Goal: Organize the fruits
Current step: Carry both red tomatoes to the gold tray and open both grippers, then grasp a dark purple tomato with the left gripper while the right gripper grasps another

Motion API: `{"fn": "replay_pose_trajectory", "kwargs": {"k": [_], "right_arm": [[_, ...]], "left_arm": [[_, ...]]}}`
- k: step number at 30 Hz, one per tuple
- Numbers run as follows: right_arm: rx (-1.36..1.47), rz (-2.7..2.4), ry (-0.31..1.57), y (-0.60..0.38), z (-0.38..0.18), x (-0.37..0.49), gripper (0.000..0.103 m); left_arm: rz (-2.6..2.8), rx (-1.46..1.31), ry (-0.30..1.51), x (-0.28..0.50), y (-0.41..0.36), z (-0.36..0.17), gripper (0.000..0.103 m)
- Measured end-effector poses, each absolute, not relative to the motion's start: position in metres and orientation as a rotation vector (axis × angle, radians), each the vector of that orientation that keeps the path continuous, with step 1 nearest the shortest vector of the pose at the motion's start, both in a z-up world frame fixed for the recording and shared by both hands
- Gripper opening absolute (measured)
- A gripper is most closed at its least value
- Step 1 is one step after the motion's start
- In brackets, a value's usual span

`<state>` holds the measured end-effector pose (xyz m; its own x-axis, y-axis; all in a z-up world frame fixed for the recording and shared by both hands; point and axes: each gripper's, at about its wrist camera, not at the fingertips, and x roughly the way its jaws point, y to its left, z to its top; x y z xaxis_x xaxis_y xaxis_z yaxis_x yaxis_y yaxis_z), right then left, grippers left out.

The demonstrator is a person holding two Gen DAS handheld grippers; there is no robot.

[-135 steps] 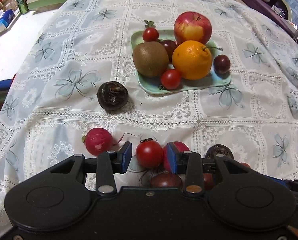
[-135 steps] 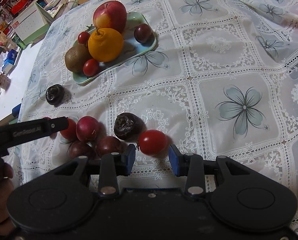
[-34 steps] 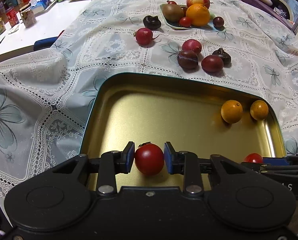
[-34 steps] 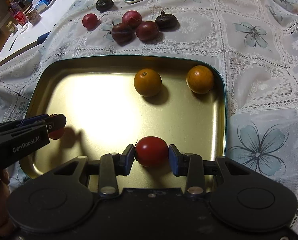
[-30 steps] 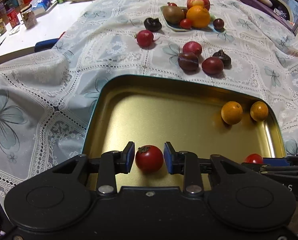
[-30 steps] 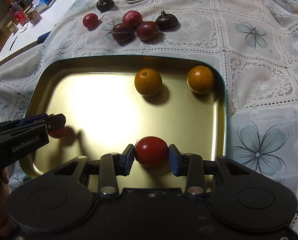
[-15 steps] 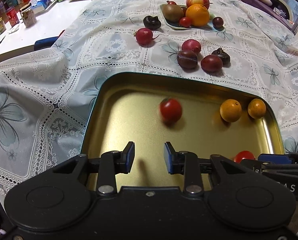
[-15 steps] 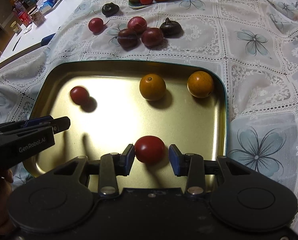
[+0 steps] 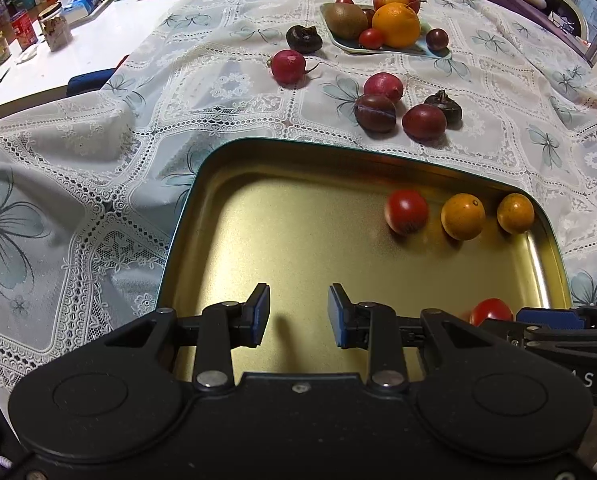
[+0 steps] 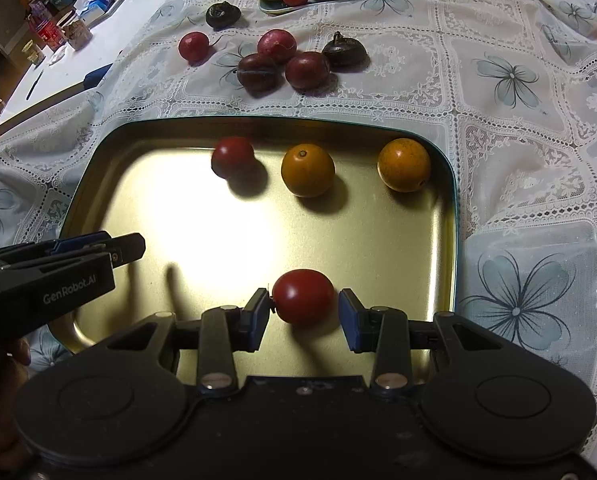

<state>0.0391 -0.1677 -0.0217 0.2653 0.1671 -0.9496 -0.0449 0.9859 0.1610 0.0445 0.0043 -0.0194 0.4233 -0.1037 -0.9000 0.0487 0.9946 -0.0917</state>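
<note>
A gold tray [image 9: 266, 220] with a teal rim lies on the lace cloth. My left gripper [image 9: 298, 316] hangs open over its near part, nothing between the pads. One red tomato [image 9: 405, 211] rests far across the tray beside two small orange fruits [image 9: 462, 216] [image 9: 515, 208]. In the right wrist view my right gripper [image 10: 303, 314] stands open around a second red tomato [image 10: 303, 297] that lies on the tray [image 10: 378, 240], a thin gap at each pad. The left gripper [image 10: 132, 246] shows at the tray's left edge.
Beyond the tray, loose on the cloth, lie a radish [image 9: 288, 66], dark plums [image 9: 375, 113] and dark water chestnuts [image 9: 304, 39]. A pale green plate [image 9: 352, 49] holds an apple, an orange, a kiwi and small fruit. Cans and jars [image 9: 22, 32] stand far left.
The left gripper's tomato has left the pads and rolled to the tray's far side, beside the orange fruits. The right pads have parted slightly from their tomato. Both hands kept still.
</note>
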Motion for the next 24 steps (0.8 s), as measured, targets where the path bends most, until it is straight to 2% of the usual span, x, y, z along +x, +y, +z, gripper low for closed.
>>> {"fn": "replay_pose_trajectory", "kwargs": {"k": [15,24], "right_arm": [[0.107,0.150,1.295,-0.169,-0.019,0.040,0.040],[0.162,0.121,1.268,-0.184,0.006,0.067,0.040]], "left_arm": [[-0.105,-0.049,1.143,0.049,0.003,-0.020,0.040],[-0.139,-0.017,1.117,0.085,0.004,0.002,0.040]]}}
